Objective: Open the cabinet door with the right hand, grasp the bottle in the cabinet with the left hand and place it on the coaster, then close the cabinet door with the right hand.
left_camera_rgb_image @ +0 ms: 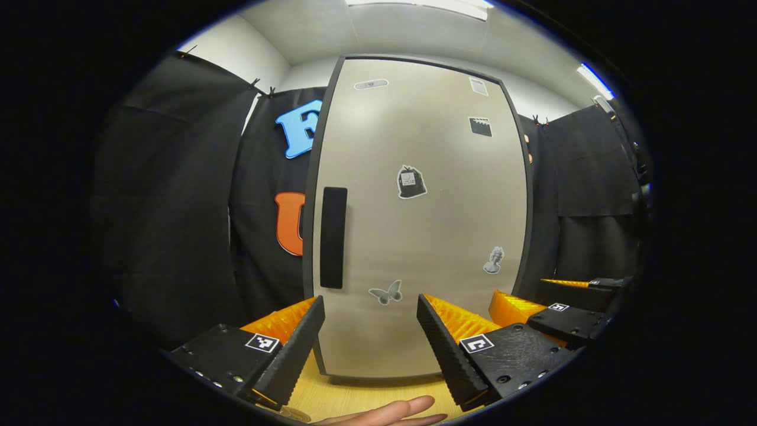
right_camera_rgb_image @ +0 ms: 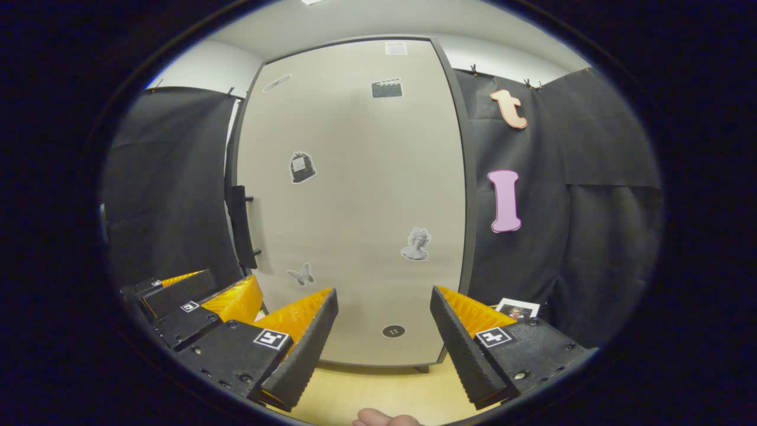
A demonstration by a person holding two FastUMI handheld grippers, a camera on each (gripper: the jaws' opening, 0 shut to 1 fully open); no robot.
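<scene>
Stickers on cabinet door, writing unreadable

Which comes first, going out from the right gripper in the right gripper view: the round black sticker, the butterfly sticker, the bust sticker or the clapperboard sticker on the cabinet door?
From the right gripper:
1. Round black sticker, low on the cabinet door, between the fingers.
2. Butterfly sticker, lower left, and bust sticker, right of centre: too close to call.
3. Clapperboard sticker, near the top.
</scene>
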